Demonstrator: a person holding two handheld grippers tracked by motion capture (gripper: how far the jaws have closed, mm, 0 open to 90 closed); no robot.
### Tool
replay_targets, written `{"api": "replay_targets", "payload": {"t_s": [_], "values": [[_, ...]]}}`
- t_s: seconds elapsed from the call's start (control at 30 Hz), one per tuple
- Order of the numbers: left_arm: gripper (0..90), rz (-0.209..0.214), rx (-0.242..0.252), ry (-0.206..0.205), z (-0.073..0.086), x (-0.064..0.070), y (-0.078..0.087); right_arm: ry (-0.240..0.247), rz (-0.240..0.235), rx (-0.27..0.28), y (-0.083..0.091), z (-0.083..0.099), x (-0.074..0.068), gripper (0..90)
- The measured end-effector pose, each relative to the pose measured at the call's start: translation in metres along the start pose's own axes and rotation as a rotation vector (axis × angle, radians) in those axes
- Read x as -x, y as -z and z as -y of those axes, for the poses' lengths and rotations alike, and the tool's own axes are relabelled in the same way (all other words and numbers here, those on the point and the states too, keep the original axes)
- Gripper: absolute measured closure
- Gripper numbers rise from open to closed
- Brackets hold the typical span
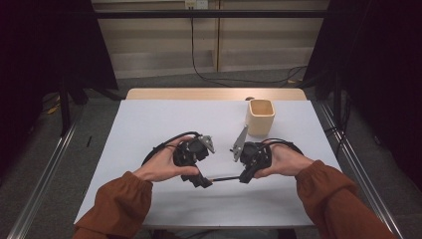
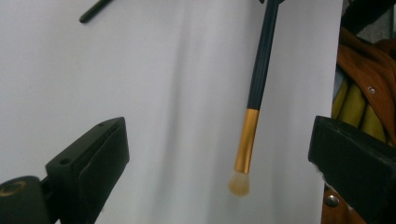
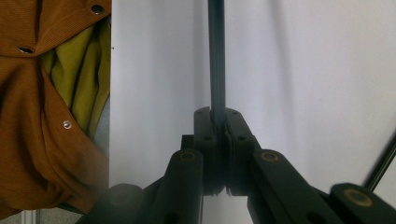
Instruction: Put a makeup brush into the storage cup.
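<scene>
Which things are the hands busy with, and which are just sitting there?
In use:
brush, clamped by its handle in the right gripper
left gripper, open, jaws either side of the bristle end

Just sitting there:
cup, standing alone farther back
second dark stick lying on the table

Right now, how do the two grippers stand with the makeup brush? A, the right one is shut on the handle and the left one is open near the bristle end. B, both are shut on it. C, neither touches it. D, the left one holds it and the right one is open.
A: in the right gripper view the right gripper is clamped on the brush handle, while the left gripper has its jaws wide apart either side of the bristle tip.
</scene>
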State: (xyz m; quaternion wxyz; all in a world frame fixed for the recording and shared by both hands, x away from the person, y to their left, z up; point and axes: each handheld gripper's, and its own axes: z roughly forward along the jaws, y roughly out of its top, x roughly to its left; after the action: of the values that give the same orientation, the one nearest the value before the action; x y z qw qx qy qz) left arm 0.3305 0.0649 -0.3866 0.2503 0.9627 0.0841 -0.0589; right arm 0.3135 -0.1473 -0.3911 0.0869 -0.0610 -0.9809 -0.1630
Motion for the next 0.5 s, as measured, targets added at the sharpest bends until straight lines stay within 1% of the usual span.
{"api": "replay_targets", "payload": {"t_s": [0.03, 0.07, 0.13, 0.2, 0.3, 0.33, 0.47, 0.5], "values": [[4.9, 0.006, 0.015, 0.008, 0.002, -0.001, 0.001, -0.006, -0.003, 0.001, 0.0, 0.001, 0.0, 85.5], [4.4, 0.001, 0.025, 0.017, 0.004, -0.002, 0.002, 0.002, 0.001, 0.009, 0.001, 0.002, 0.001, 85.5], [4.4, -0.022, 0.025, 0.026, 0.008, -0.004, 0.002, -0.012, 0.003, 0.01, 0.001, 0.004, 0.0, 85.5], [4.6, -0.018, 0.037, 0.037, 0.012, -0.005, 0.003, -0.013, 0.003, 0.014, 0.001, 0.006, 0.0, 85.5], [4.7, -0.039, 0.07, 0.065, 0.017, -0.005, 0.004, -0.023, 0.012, 0.015, 0.001, 0.012, 0.0, 85.5], [4.5, -0.044, 0.076, 0.065, 0.019, -0.006, 0.005, -0.035, 0.018, 0.019, 0.002, 0.014, 0.0, 85.5], [4.5, -0.059, 0.126, 0.093, 0.027, -0.005, 0.009, -0.064, 0.032, 0.035, 0.004, 0.024, -0.001, 85.5], [4.5, -0.057, 0.136, 0.101, 0.03, -0.004, 0.011, -0.066, 0.036, 0.04, 0.005, 0.026, -0.001, 85.5]]}}
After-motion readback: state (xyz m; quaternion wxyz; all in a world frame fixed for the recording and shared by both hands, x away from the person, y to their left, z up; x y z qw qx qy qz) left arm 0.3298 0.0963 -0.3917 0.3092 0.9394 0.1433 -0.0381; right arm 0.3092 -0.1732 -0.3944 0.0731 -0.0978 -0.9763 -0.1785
